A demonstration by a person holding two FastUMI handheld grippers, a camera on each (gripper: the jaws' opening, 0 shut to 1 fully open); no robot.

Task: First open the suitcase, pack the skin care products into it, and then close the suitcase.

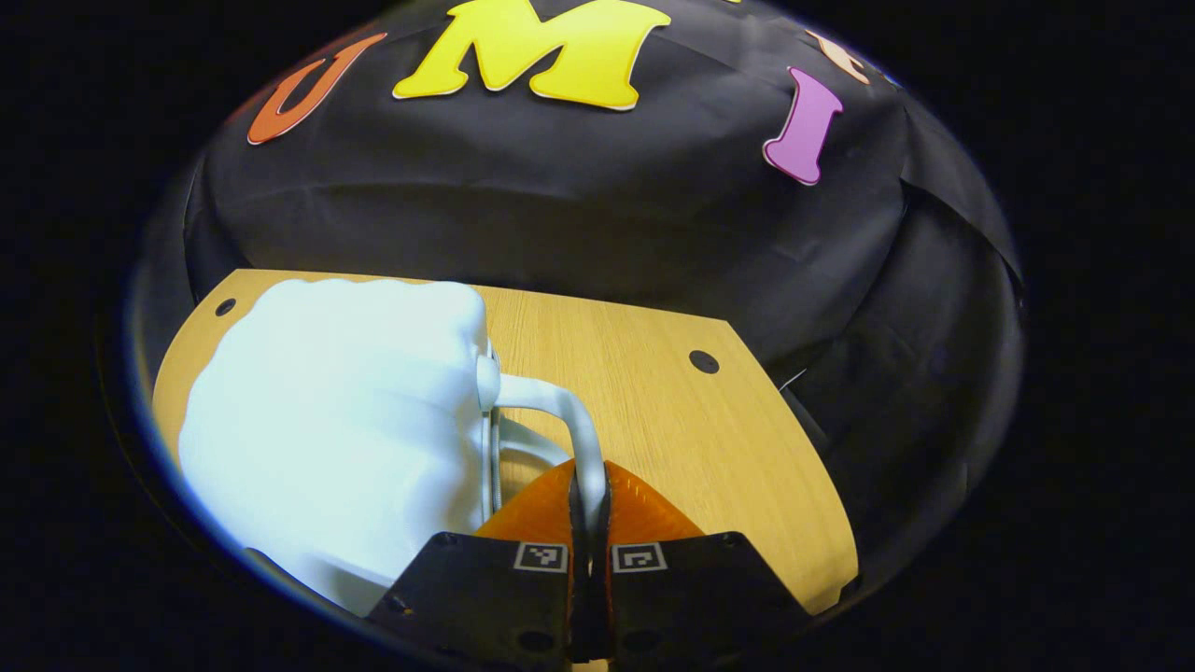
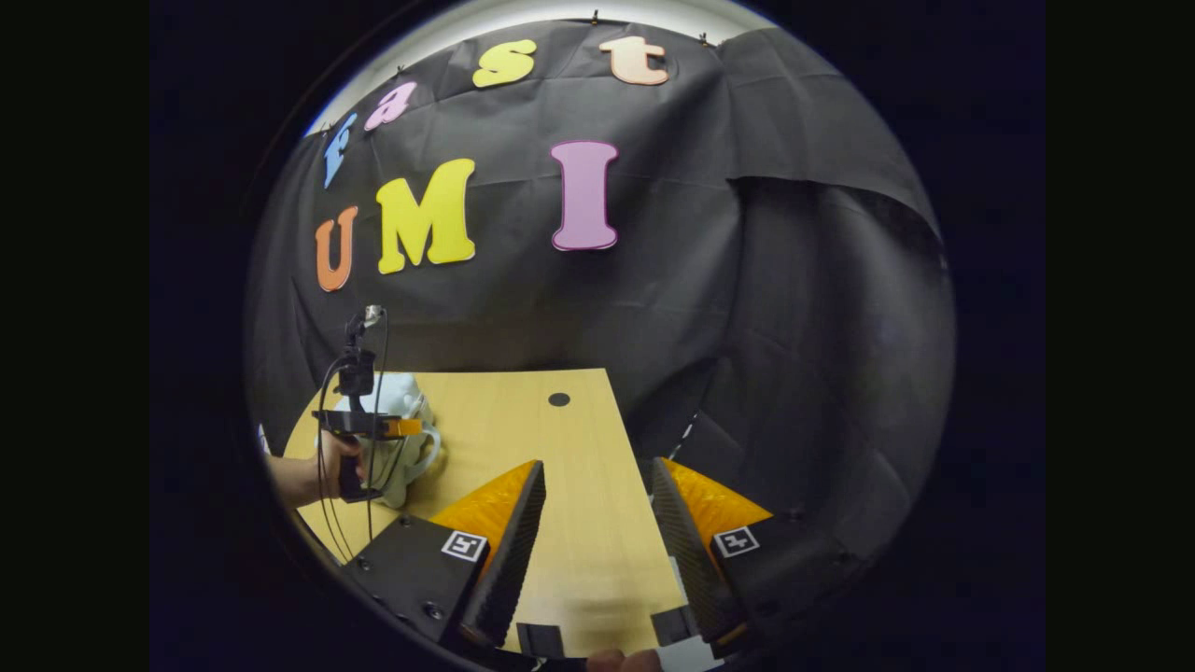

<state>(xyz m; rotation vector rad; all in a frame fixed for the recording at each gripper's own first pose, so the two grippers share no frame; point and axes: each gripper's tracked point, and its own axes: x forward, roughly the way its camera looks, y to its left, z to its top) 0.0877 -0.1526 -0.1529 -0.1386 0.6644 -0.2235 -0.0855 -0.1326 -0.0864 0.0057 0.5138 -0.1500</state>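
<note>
The left claw [image 1: 589, 518] is clamped on the handle [image 1: 560, 411] of the white suitcase [image 1: 345, 420], which sits at 9 o'clock on the table [image 1: 653, 392]. The handle points toward 3 o'clock. The right claw [image 2: 590, 523] is wide apart over bare table.

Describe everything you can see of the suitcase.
The suitcase is small, pale blue-white, with a smooth, rounded hard shell that looks like plastic. It appears closed and rests on the wooden table near its left edge. A white curved handle sticks out from its side, and the left gripper is clamped shut on that handle. In the right gripper view it sits behind that gripper and the hand holding it.
</note>
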